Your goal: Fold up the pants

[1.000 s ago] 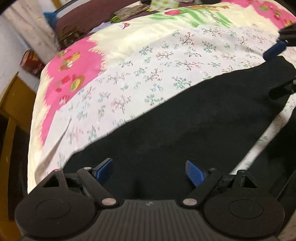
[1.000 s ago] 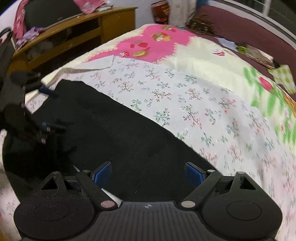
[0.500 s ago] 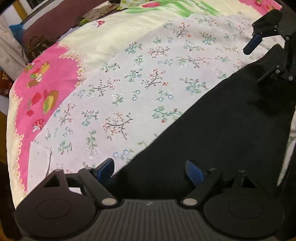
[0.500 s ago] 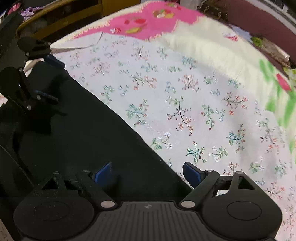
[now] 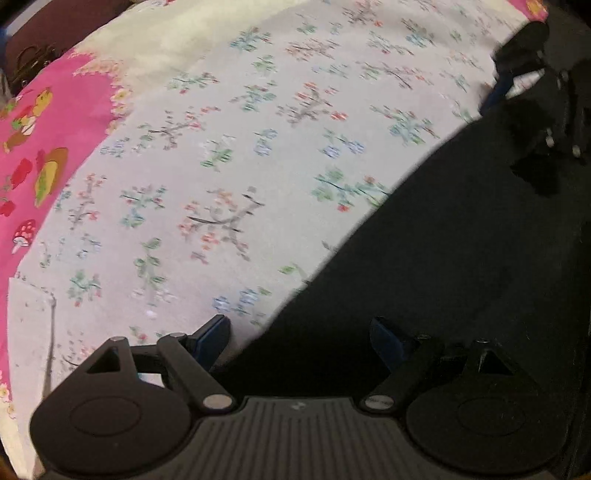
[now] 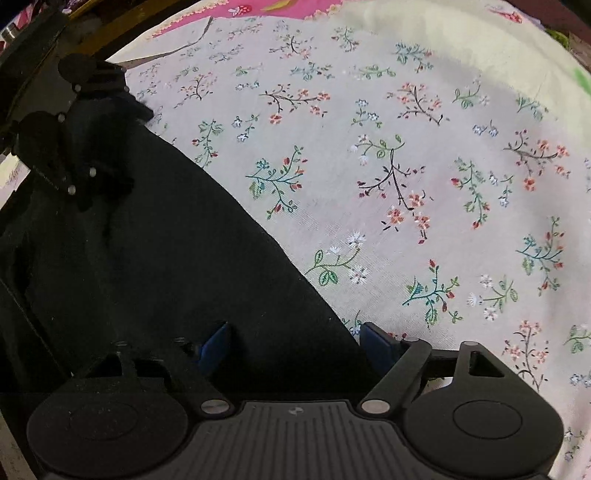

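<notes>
Black pants (image 5: 443, 251) (image 6: 147, 240) lie flat on a floral bedsheet (image 5: 221, 155) (image 6: 406, 166). My left gripper (image 5: 299, 338) points down over the pants' far edge, open, one blue pad over the sheet and the other over the black cloth. My right gripper (image 6: 295, 341) straddles the same edge further along; its jaws are closing, with the cloth's edge between the pads, which do not visibly press on it. Each gripper shows in the other's view: the right one (image 5: 513, 99) at upper right, the left one (image 6: 96, 122) at upper left.
A pink patch with cartoon prints (image 5: 40, 140) covers the bed's left end, and a pale yellow band (image 6: 461, 40) runs beyond the floral sheet. A wooden bed frame (image 6: 110, 33) borders the far corner. A dark bag (image 5: 33, 62) sits past the bed.
Both grippers have dropped towards the bed and moved to the pants' far edge. The right gripper's pads have drawn a little closer together. The pants have not moved.
</notes>
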The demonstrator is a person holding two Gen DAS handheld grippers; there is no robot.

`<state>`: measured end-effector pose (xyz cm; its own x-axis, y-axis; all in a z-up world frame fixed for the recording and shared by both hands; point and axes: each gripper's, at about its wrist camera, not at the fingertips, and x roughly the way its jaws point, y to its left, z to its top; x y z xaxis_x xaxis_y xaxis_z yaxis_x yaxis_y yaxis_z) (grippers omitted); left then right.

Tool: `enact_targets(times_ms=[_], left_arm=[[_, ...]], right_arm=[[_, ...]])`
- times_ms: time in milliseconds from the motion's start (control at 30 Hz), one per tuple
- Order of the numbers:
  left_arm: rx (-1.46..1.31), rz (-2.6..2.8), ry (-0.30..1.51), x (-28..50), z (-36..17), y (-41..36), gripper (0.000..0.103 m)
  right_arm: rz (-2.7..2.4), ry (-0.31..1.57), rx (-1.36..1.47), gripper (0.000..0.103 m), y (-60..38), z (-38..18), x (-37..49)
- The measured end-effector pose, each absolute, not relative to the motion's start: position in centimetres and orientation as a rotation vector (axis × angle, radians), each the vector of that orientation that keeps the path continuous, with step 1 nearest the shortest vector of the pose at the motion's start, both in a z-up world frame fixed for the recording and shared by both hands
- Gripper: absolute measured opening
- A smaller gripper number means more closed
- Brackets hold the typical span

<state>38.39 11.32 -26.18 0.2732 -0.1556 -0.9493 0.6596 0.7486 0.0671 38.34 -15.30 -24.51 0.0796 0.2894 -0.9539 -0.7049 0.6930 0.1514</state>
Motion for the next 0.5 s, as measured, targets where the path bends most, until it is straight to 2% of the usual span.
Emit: enact_targets(times_ms=[100,200,267,300,367,500], left_arm=[[0.485,-0.593,1.208,39.2,-26.6,11.9,0.094],[0.474,-0.598,1.217,39.1,-27.0,12.1,0.093],[0.458,-0.587,1.221,38.8,-26.8,12.2,0.09],[0.458,-0.584,1.221,38.5,-26.7,12.2,0.087],[0.466,-0.592,1.218,37.4,-26.3,12.4,0.07],[0.508,-0.61,1.243,36.0,-26.0,12.7,0.051]], right_arm=[[0.781,1.315,-0.391,0.068,-15.3,-25.1,38.7],[0.749,1.323,-0.404,0.062,-15.1,-25.3,38.7],[0.719,1.329,-0.412,0.04,-15.2,-24.9,38.5],[0.702,1.334,-0.411,0.034,-15.4,-24.7,38.4],[0.668,1.344,-0.381,0.01,-16.1,-24.1,38.2],[0.672,1.339,-0.358,0.0,-16.9,-22.9,37.3]])
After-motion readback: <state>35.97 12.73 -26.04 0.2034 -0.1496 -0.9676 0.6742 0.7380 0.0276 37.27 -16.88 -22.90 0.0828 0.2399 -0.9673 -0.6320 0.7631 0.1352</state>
